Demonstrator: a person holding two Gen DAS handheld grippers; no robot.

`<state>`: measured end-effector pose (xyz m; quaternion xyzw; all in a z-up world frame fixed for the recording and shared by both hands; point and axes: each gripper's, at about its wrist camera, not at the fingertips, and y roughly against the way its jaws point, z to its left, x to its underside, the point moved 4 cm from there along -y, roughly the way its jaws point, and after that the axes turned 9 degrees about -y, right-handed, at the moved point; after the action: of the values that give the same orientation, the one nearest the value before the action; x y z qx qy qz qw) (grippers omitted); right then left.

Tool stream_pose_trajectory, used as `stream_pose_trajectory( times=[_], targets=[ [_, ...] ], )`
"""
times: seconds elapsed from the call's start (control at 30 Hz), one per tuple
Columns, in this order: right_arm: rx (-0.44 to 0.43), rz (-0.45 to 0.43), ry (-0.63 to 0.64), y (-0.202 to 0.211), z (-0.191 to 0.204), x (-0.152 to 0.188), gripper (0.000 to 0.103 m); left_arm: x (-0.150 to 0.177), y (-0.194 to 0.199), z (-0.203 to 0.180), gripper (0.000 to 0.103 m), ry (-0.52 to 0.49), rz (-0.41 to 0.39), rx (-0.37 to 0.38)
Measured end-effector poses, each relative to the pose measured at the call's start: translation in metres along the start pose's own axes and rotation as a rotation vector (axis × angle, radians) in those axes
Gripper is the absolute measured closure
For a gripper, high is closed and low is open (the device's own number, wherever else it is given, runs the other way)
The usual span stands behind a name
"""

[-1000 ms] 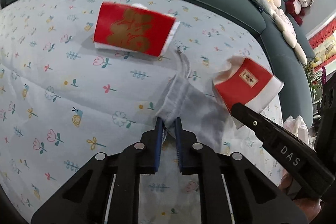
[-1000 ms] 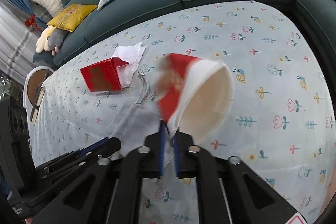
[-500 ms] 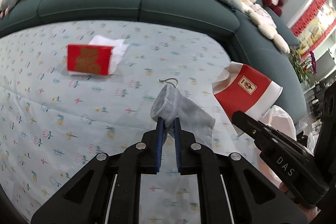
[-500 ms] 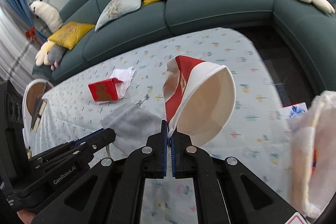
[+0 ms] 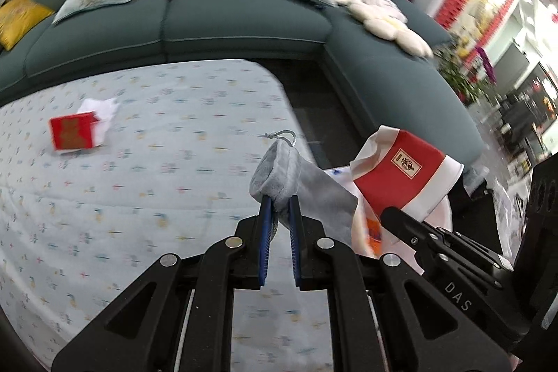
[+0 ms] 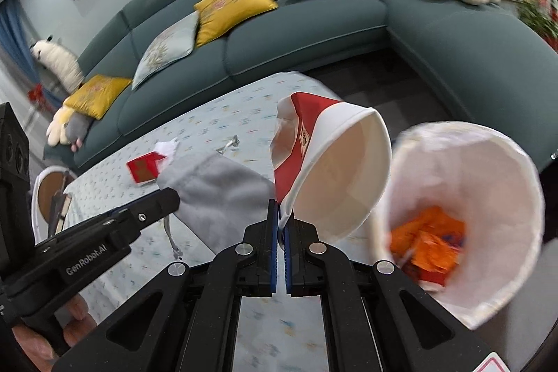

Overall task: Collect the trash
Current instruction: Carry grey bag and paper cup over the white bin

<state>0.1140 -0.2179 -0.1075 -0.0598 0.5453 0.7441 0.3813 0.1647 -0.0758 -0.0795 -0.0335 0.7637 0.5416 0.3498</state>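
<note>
Both grippers angled down over the floral-cloth table [image 5: 122, 197]. L gripper [image 5: 279, 208] clamped on grey drawstring pouch [image 5: 296, 180]; side reads "GenRobot.AI". R gripper [image 6: 280, 218] pinches rim of red/white paper cup [image 6: 331, 169], just beside white trash bag [image 6: 488, 183]; "DAS" on arm. Red box [image 5: 73, 135] on table.

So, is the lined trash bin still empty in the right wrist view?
No, the trash bin already holds crumpled orange wrappers at its bottom.

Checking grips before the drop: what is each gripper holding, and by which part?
Left gripper pinches the grey pouch at its bottom edge. Right gripper pinches the red-and-white paper cup by its rim.
</note>
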Motion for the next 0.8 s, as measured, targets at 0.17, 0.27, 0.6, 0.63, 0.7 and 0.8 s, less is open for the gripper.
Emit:
stream_pose_trajectory(
  times=[0.17, 0.27, 0.6, 0.63, 0.7, 0.8],
  targets=[
    [0.060, -0.005, -0.021, 0.023, -0.044, 0.005, 0.100, 0.000, -0.006, -0.054, 0.093, -0.088, 0.012, 0.032],
    [0.091, -0.011, -0.027, 0.033, -0.066, 0.008, 0.100, 0.001, -0.011, -0.078, 0.093, -0.123, 0.023, 0.044],
    [0.112, -0.046, -0.091, 0.051, -0.113, 0.010, 0.099, 0.002, -0.030, -0.132, 0.093, -0.193, 0.048, 0.061],
    [0.114, -0.048, -0.099, 0.052, -0.118, 0.010, 0.099, 0.002, -0.032, -0.136, 0.093, -0.201, 0.052, 0.063],
    [0.119, -0.050, -0.112, 0.053, -0.125, 0.010, 0.099, 0.003, -0.036, -0.143, 0.093, -0.213, 0.057, 0.070],
    [0.125, -0.054, -0.133, 0.055, -0.137, 0.010, 0.099, 0.004, -0.040, -0.152, 0.090, -0.230, 0.058, 0.072]
  ],
)
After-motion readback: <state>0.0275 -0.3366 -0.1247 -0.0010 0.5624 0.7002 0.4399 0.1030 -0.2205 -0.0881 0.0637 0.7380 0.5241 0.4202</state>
